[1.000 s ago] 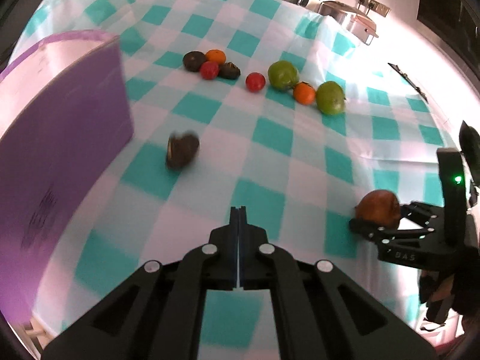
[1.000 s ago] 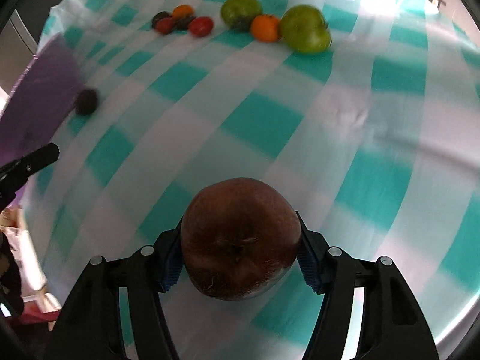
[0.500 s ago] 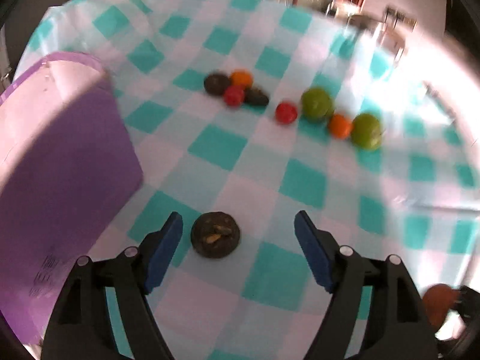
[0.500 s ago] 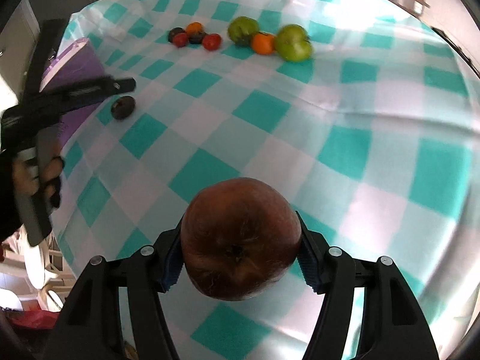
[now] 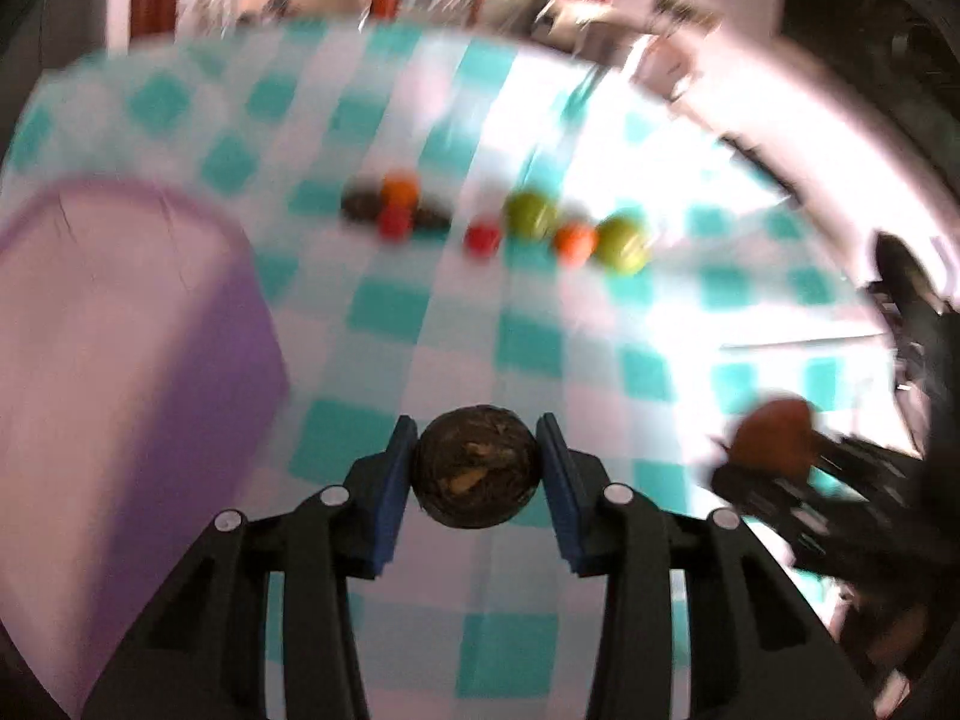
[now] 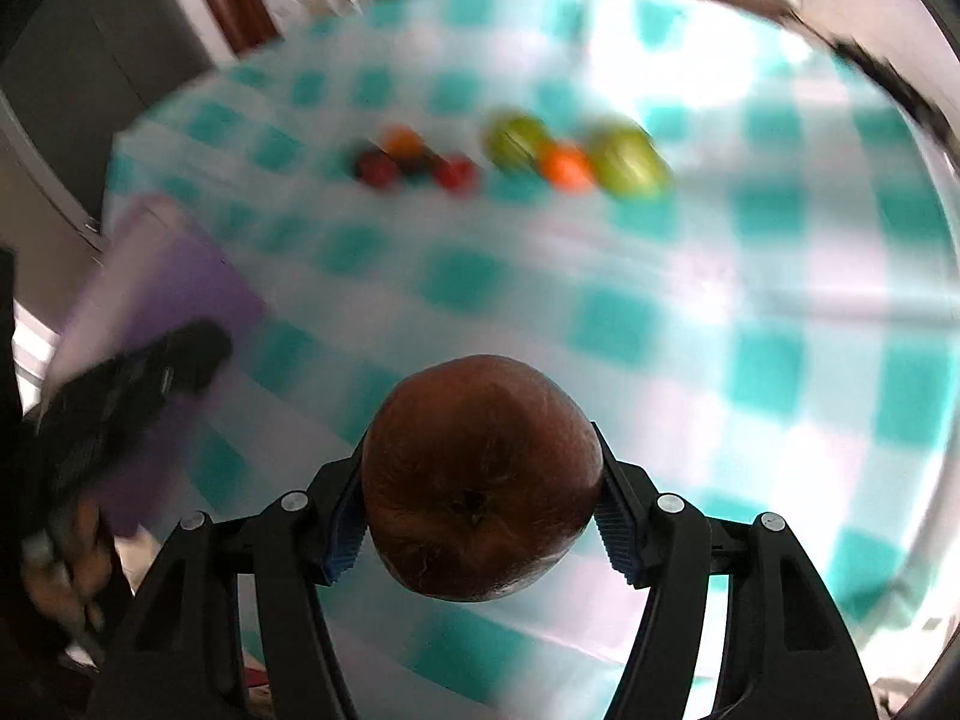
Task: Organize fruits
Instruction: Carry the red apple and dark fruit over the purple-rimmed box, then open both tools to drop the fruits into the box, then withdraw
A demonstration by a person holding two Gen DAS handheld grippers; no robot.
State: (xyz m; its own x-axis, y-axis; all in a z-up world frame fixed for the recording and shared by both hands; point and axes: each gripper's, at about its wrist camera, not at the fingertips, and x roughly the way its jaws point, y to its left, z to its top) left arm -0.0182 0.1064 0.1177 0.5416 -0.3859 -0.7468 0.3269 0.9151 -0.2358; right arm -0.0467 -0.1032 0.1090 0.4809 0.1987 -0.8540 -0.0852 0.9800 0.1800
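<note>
My left gripper (image 5: 477, 471) is shut on a small dark brown fruit (image 5: 477, 468) and holds it above the checked cloth. My right gripper (image 6: 480, 495) is shut on a large reddish-brown fruit (image 6: 480, 480); it also shows at the right of the left wrist view (image 5: 774, 432). A row of fruits lies far back on the cloth: dark ones (image 5: 363, 204), small red ones (image 5: 483, 238), orange ones (image 5: 574, 241) and two green ones (image 5: 622, 243). Both views are blurred.
A purple bin (image 5: 120, 348) stands at the left, close to my left gripper; it also shows in the right wrist view (image 6: 174, 294). The teal and white checked tablecloth (image 5: 528, 348) covers the table. Kitchen things stand beyond the far edge.
My left gripper, open around the dark fruit half a second ago, has shut on it and lifted it. Both grippers have risen; my right still holds the brown fruit.
</note>
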